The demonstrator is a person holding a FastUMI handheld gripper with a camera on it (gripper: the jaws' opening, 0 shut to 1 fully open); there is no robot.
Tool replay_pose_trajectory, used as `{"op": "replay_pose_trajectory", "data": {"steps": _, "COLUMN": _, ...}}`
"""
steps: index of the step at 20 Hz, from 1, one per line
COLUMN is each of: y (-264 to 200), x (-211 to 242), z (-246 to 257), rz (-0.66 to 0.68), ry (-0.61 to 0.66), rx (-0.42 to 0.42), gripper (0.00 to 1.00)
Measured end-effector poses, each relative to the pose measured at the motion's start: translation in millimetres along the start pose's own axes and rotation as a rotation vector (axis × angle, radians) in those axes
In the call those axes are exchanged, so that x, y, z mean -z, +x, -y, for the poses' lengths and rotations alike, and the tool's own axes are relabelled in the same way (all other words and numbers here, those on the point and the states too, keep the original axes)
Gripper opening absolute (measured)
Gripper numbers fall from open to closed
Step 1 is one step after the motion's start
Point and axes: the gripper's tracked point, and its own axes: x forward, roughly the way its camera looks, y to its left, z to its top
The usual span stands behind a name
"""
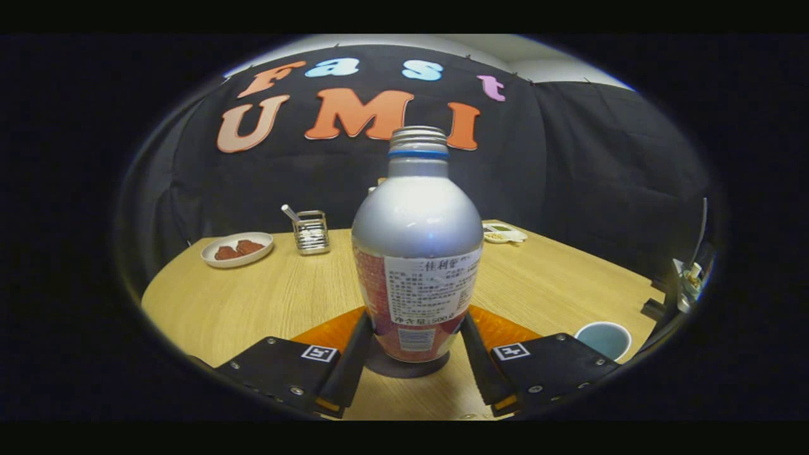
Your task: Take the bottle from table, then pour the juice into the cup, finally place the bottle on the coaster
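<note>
A silver bottle (417, 227) with a red lower part and a white label stands upright between my fingers. Its cap is off, so the threaded neck is bare. It rests on a dark round coaster (379, 368) on the wooden table (278, 297). My gripper (415, 322) is shut on the bottle: both fingers touch its lower sides, left and right. A light blue cup (603, 338) stands on the table just right of the right finger, near the table's edge.
Beyond the bottle to the left are a white plate (237, 248) with reddish-brown pieces and a small metal holder (311, 232) with a utensil in it. A small white dish (504, 234) lies behind the bottle to the right. Some equipment (689, 278) stands past the table's right edge.
</note>
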Motion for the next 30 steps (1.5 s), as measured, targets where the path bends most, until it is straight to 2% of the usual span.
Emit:
{"op": "replay_pose_trajectory", "data": {"steps": 4, "y": 6.7, "x": 12.0, "z": -5.5, "rz": -0.04, "ry": -0.021, "rx": -0.012, "gripper": 0.75}}
{"op": "replay_pose_trajectory", "data": {"steps": 7, "y": 8.7, "x": 17.5, "z": -12.3, "rz": -0.068, "ry": 0.029, "rx": -0.037, "gripper": 0.75}}
{"op": "replay_pose_trajectory", "data": {"steps": 19, "y": 6.0, "x": 30.2, "z": -10.9, "rz": -0.116, "ry": -0.004, "rx": -0.022, "gripper": 0.8}}
{"op": "replay_pose_trajectory", "data": {"steps": 22, "y": 1.8, "x": 32.6, "z": -11.8, "rz": -0.122, "ry": -0.01, "rx": -0.02, "gripper": 0.84}}
{"op": "replay_pose_trajectory", "data": {"steps": 25, "y": -5.3, "x": 29.6, "z": -15.3, "rz": -0.116, "ry": -0.006, "rx": -0.032, "gripper": 0.96}}
{"op": "replay_pose_trajectory", "data": {"steps": 30, "y": -32.3, "x": 10.9, "z": -10.6, "rz": -0.056, "ry": 0.03, "rx": -0.059, "gripper": 0.98}}
